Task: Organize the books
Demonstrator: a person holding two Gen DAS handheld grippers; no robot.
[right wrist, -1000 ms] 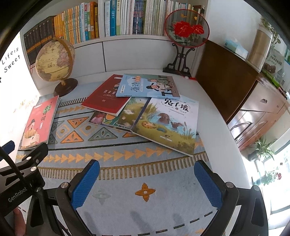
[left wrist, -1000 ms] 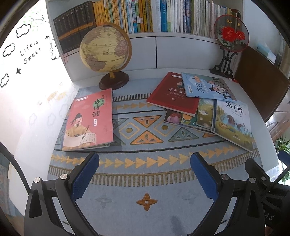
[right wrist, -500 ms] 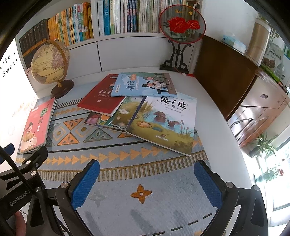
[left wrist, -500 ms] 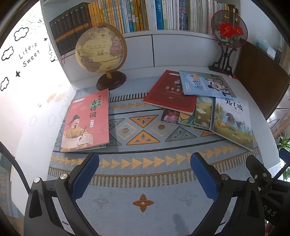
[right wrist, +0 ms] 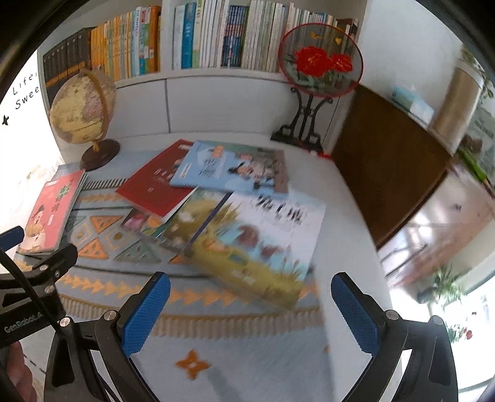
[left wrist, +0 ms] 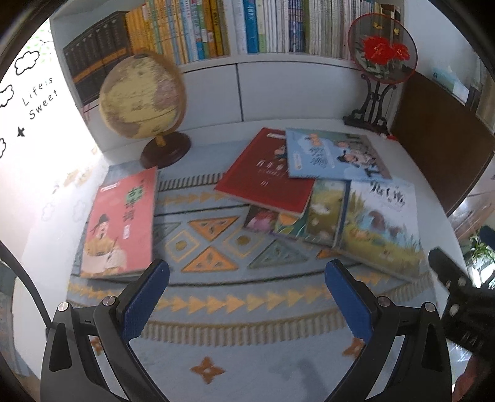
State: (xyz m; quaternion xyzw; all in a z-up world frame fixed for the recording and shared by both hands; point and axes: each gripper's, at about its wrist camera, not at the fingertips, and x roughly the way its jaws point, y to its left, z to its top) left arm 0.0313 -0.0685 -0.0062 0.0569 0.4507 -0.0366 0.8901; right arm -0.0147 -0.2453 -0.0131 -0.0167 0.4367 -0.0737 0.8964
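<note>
Both grippers, left gripper (left wrist: 247, 297) and right gripper (right wrist: 250, 304), jaws apart, empty; overlapped book pile (right wrist: 216, 213) mid-frame: grabbing duck book (right wrist: 256, 244) likely drags neighbours

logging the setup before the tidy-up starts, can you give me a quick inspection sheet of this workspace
surface: white table with a patterned mat on it
job's things: pink book lies alone at the mat's left; red book, blue book and duck book overlap in a loose pile with another picture book beneath
clutter: globe and standing fan ornament at the back
grippers: left tool and right tool both open, empty, above the mat
cables: dark cable beside the left tool
surroundings: full bookshelf behind, wooden cabinet to the right
</note>
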